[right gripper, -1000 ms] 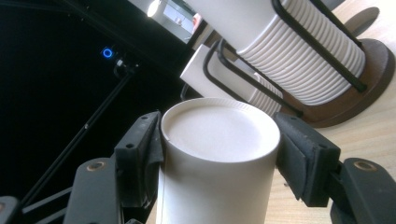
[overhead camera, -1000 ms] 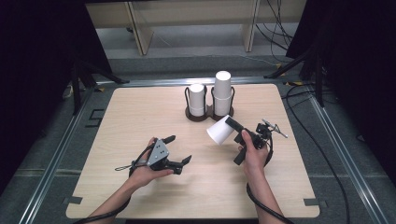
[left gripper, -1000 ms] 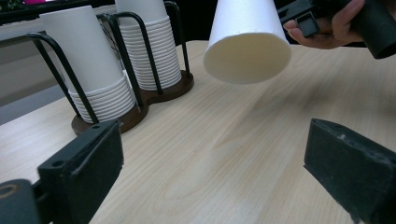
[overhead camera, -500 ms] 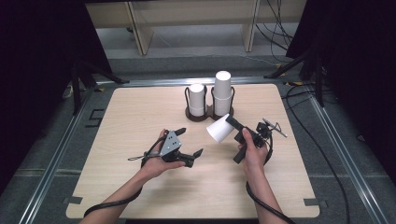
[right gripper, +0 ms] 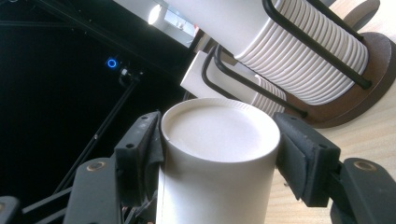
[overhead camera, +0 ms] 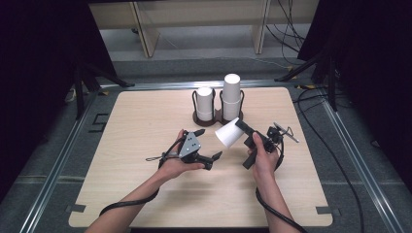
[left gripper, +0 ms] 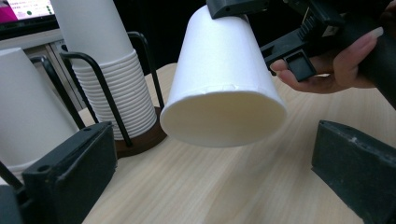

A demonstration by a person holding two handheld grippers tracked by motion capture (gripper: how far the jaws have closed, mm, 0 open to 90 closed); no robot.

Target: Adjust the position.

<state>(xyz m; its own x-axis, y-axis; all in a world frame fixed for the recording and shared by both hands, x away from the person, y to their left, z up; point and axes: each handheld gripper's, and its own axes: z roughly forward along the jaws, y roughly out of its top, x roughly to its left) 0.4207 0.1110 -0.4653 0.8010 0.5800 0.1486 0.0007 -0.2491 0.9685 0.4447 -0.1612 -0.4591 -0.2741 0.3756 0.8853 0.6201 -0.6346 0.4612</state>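
a white paper cup (overhead camera: 228, 134) is clamped by the right gripper (overhead camera: 241, 127), held off the table (overhead camera: 145, 121) and tipped over, mouth aimed toward the left gripper (overhead camera: 210, 144). in the right gripper view the cup (right gripper: 217, 158) is seen w/ its closed base facing the camera, both black pads pressed on its sides, one per side. right hand (overhead camera: 262, 158) is wrapped round the gripper body, cable trailing back along the forearm.

left gripper is held low over the table just beside the cup's mouth, jaws spread wide, having just been opening, w/ nothing between them. in the left gripper view the cup's open rim (left gripper: 224, 116) is seen ahead and above the 2 jaws, apart from both; no contact is seen.

behind, near the far edge of the table, a dark wire cup rack (overhead camera: 217, 116) is set w/ 2 stacks of upside-down white cups: shorter stack (overhead camera: 204, 103) at left in the high view, taller stack (overhead camera: 231, 96) at right. held cup is near the rack, not touching it.
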